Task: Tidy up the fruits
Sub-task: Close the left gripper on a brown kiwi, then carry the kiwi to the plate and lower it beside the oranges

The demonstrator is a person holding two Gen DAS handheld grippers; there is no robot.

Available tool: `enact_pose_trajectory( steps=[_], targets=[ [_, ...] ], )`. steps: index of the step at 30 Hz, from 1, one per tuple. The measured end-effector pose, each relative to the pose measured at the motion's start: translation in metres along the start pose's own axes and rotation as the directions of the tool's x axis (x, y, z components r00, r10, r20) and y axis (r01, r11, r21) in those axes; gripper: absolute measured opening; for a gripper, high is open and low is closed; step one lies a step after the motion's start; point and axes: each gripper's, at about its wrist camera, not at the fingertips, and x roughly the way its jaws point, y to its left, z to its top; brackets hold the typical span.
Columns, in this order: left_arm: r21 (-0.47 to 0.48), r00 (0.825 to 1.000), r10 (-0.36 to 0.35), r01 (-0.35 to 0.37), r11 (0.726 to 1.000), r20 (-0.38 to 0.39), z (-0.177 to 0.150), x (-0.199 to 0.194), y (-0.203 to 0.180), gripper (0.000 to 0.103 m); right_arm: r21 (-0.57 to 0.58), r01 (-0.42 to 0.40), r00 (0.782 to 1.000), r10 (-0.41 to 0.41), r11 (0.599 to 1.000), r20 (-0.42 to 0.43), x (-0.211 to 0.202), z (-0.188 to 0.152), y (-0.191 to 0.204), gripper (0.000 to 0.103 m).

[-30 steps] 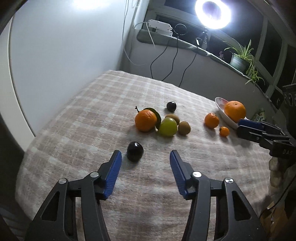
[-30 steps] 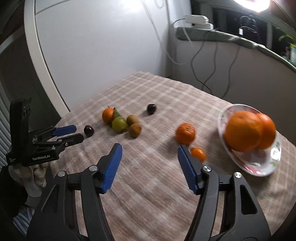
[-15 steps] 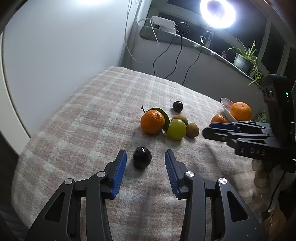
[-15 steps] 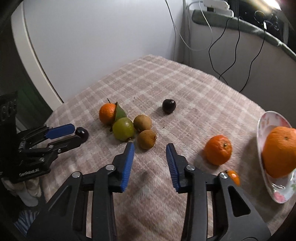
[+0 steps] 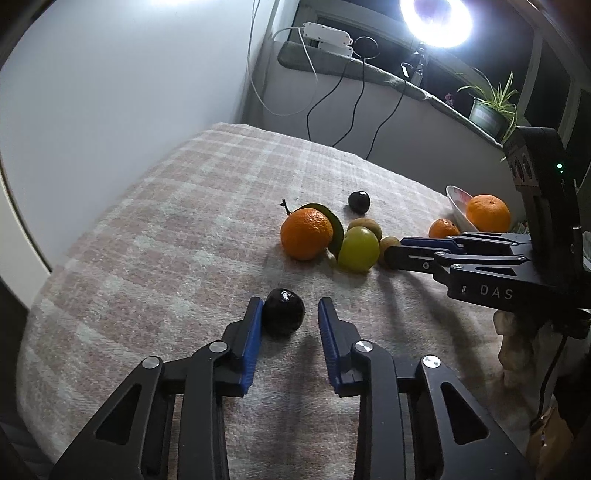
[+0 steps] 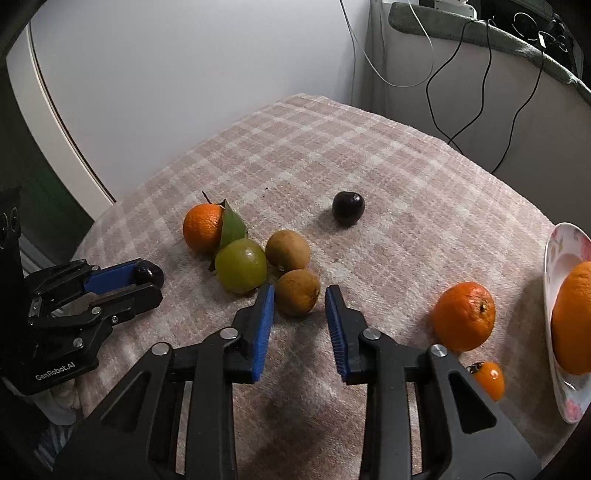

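Observation:
My left gripper [image 5: 290, 314] is open around a dark plum [image 5: 283, 312]; its left pad touches the fruit and a gap remains on the right. My right gripper [image 6: 300, 299] is open around a brown kiwi [image 6: 297, 291]. Next to it lie a second kiwi [image 6: 287, 250], a green fruit [image 6: 241, 264] and a leafy orange [image 6: 203, 227]. Another dark plum [image 6: 348, 208] lies farther back. A mandarin [image 6: 464, 315] and a tiny orange fruit [image 6: 489, 379] lie beside a white plate [image 6: 561, 254] that holds a big orange [image 6: 574, 317].
The fruits lie on a pink plaid cloth [image 6: 369, 155] over a rounded table. A white wall stands at the left. Cables [image 6: 454, 74] hang at the back, with a ring light [image 5: 436, 20] and a potted plant [image 5: 489, 107] on a ledge.
Both grippers moved forward and narrowed. The left one closed in around the near plum; the right one reached the front kiwi.

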Motion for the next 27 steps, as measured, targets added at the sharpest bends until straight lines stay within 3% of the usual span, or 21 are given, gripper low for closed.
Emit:
enact_pose_trajectory(
  steps=[5, 18, 27],
  targets=[
    [0.005, 1.0, 0.012, -0.012, 1.0, -0.002, -0.001, 0.001, 0.001, 0.021, -0.009, 0.006, 1.0, -0.006, 1.0, -0.002, 0.001, 0.001, 0.002, 0.026],
    [-0.005, 1.0, -0.002, 0.002, 1.0, 0.014, -0.001, -0.006, 0.001, 0.021, 0.014, -0.021, 0.999, 0.02, 1.0, 0.033, -0.011, -0.003, 0.003, 0.025],
    [0.027, 0.998, -0.045, 0.044, 0.999, 0.034, 0.007, -0.014, -0.021, 0.02, 0.048, -0.021, 0.996, 0.017, 0.999, 0.083, -0.042, -0.017, -0.011, 0.025]
  ],
)
